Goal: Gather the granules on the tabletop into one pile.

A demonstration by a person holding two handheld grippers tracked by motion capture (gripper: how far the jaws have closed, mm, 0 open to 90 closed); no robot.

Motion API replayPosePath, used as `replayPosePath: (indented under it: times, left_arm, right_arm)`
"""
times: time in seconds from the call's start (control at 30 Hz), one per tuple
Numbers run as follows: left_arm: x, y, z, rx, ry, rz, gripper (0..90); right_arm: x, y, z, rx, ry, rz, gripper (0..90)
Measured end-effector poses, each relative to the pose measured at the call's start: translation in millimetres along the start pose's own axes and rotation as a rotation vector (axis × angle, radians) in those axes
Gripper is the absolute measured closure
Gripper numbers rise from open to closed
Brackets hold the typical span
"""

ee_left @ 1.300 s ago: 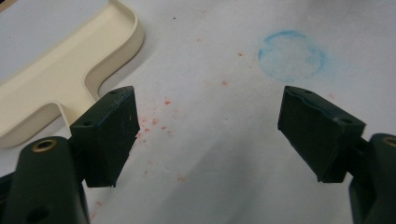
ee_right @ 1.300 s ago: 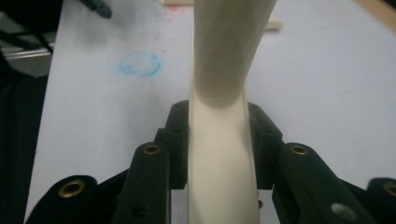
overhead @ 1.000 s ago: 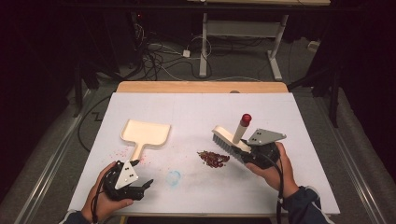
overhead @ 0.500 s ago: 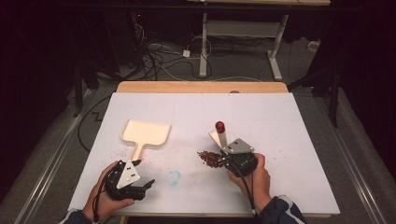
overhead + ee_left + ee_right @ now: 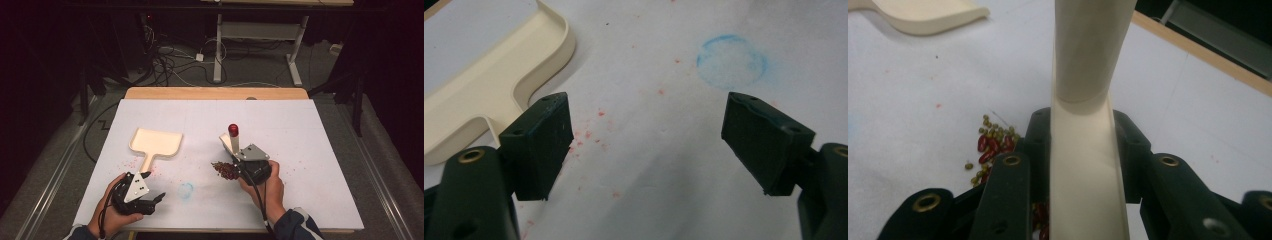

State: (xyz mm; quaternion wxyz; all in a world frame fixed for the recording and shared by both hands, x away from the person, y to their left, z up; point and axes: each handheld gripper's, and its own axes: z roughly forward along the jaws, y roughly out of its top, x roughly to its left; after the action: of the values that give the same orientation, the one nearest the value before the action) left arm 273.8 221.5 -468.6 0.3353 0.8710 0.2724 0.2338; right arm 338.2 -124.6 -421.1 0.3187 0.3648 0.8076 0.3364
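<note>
My black right gripper (image 5: 239, 161) holds a cream brush (image 5: 1088, 150) with a red tip (image 5: 233, 130) by dark red and green beans (image 5: 990, 142), and a cream dustpan (image 5: 156, 143), blue ring (image 5: 731, 61) and red specks mark the white table (image 5: 310, 130).

A cream brush (image 5: 233, 141) with red-tipped handle stands tilted over red and green beans (image 5: 224, 170), near a cream dustpan (image 5: 156, 143).
</note>
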Motion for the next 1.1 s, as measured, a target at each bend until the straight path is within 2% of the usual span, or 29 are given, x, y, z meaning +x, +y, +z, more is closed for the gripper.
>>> replayPosePath:
  times: [0.03,0.1,0.23,0.27,0.3,0.33,0.37,0.43,0.5,0.57,0.6,0.67,0.73,0.77,0.87,0.97,1.03,1.1]
  left_arm:
    - [0.0,0.1,0.2,0.001,0.000,0.000,19.8]
    - [-0.2,0.3,0.5,0.003,0.003,0.002,19.9]
    - [0.2,-0.2,0.8,0.006,0.004,-0.002,19.8]
    - [0.4,-0.5,0.8,0.010,0.003,-0.001,19.9]
    - [0.4,-0.8,1.3,0.010,0.002,-0.003,19.9]
    - [0.5,-1.4,1.7,0.013,0.002,-0.003,19.9]
    - [0.5,-1.7,1.9,0.014,0.002,-0.005,19.9]
    - [1.1,-2.3,2.5,0.017,0.006,0.006,19.9]
    - [0.8,-3.1,2.8,0.019,0.005,0.003,19.9]
    - [0.7,-3.3,2.5,0.021,0.006,0.004,19.9]
    - [0.4,-3.5,2.5,0.021,0.003,0.002,19.9]
    - [-0.2,-3.9,2.9,0.025,0.001,0.002,19.8]
    - [-0.6,-4.2,3.2,0.029,-0.002,0.002,19.9]
    - [-0.8,-4.3,3.3,0.030,-0.001,0.002,19.9]
    - [0.0,-4.6,2.8,0.028,0.007,-0.007,19.8]
    - [0.4,-4.0,1.9,0.025,0.011,-0.011,19.8]
    - [-0.2,-3.7,1.9,0.024,0.009,-0.009,19.8]
    - [-0.5,-3.2,2.1,0.024,0.009,-0.006,19.8]
  right_arm:
    - [-1.6,2.7,-0.4,-0.008,0.001,-0.001,67.9]
    - [-3.9,9.1,-0.2,-0.024,0.037,-0.044,67.9]
    - [-9.9,20.4,10.9,-0.106,0.119,-0.157,67.8]
    - [-12.6,22.1,16.5,-0.104,0.157,-0.178,67.9]
    - [-14.6,23.4,22.4,-0.088,0.169,-0.194,67.8]
    - [-16.2,23.8,28.2,-0.084,0.172,-0.222,67.9]
    - [-17.9,23.1,34.7,-0.073,0.174,-0.273,67.8]
    - [-21.1,21.8,44.0,-0.060,0.172,-0.319,67.8]
    - [-23.3,20.3,53.2,-0.042,0.172,-0.340,67.8]
    - [-25.3,19.1,57.1,-0.058,0.223,-0.328,67.8]
    - [-25.1,19.0,57.3,-0.056,0.237,-0.327,67.8]
    - [-21.5,16.4,57.2,-0.069,0.276,-0.355,67.7]
    - [-17.6,11.5,54.8,-0.081,0.314,-0.408,67.5]
    - [-16.8,9.8,53.2,-0.081,0.321,-0.420,67.4]
    - [-16.1,2.5,42.8,-0.101,0.367,-0.438,67.5]
    - [-18.5,-3.3,30.4,-0.120,0.428,-0.483,67.6]
    - [-19.7,-6.0,24.8,-0.120,0.422,-0.505,67.6]
    - [-22.2,-6.8,22.7,-0.126,0.406,-0.504,67.7]
